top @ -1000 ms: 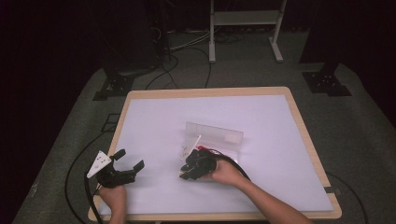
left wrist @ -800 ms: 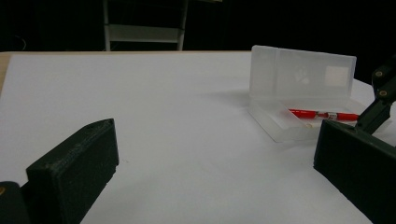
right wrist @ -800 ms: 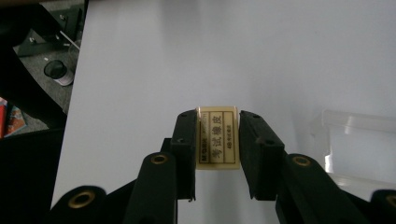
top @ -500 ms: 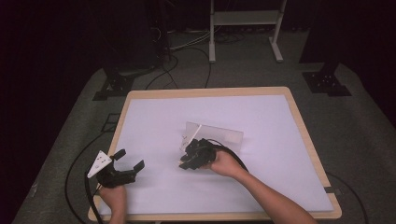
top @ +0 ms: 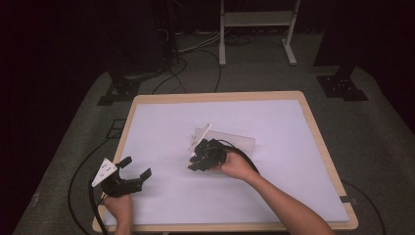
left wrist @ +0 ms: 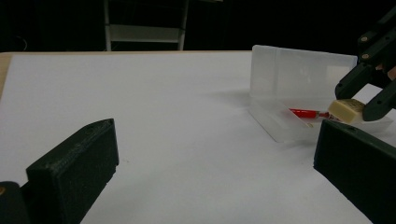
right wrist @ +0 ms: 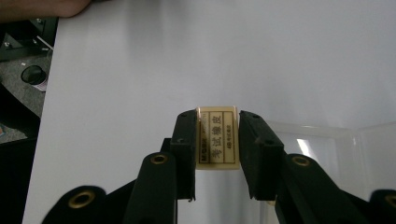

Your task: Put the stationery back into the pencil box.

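Observation:
A cream eraser (right wrist: pixel 217 138) with a printed label sits clamped between the jaws of my right gripper (right wrist: pixel 217 122), held above the white tabletop. In the left gripper view the eraser (left wrist: pixel 346 110) hangs just over the tray of an open clear plastic box (left wrist: pixel 285 122). A red pen (left wrist: pixel 306 112) lies in that tray, and the lid (left wrist: pixel 299 74) stands upright behind it. From above, the right gripper (top: pixel 205 154) hovers at the near side of the box (top: pixel 237 140). My left gripper (top: pixel 136 167) rests near the table's front left, open with nothing between its fingers.
The white table surface (top: pixel 274 122) has a wooden rim (top: pixel 320 147). Cables (top: pixel 195 73) and a metal stand (top: pixel 254 29) lie on the grey floor beyond the far edge. Black stand bases (top: pixel 342 88) sit at the far corners.
My right gripper has lifted and moved away from the person toward the clear box, carrying the eraser. The left gripper has stayed in place.

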`<action>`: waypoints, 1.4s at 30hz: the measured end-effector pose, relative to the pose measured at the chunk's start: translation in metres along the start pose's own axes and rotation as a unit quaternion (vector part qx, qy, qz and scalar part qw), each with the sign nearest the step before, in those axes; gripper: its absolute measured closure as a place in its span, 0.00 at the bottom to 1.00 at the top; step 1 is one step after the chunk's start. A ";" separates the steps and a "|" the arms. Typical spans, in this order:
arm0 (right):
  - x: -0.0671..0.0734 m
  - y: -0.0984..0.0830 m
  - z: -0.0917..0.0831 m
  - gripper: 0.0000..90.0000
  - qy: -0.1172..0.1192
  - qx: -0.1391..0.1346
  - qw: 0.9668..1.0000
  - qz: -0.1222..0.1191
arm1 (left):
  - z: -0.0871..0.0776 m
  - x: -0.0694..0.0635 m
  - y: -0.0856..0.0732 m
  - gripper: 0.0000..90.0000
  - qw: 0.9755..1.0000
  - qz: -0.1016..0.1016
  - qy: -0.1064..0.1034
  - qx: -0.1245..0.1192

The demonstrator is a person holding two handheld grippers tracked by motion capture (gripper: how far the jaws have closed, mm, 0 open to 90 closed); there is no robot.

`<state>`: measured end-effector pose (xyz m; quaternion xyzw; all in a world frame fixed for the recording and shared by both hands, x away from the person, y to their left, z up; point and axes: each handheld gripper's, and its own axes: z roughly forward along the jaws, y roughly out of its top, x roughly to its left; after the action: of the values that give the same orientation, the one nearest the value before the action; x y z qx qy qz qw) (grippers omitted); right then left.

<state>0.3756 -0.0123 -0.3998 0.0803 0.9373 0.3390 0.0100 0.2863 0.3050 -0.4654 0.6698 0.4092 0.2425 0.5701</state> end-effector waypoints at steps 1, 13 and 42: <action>-0.001 0.001 -0.001 0.75 -0.001 0.000 1.000 0.000 | 0.000 0.000 0.000 0.00 1.000 0.000 0.000 0.000; -0.013 0.009 -0.007 0.75 -0.015 -0.005 1.000 0.006 | 0.000 0.000 0.000 0.00 1.000 0.000 0.000 0.001; -0.051 0.003 0.014 0.75 -0.029 0.020 0.999 0.038 | 0.000 -0.001 0.000 0.00 1.000 -0.002 0.002 0.001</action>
<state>0.4278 -0.0094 -0.4102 0.1260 0.9393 0.3182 0.0231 0.2857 0.3044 -0.4655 0.6692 0.4119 0.2427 0.5688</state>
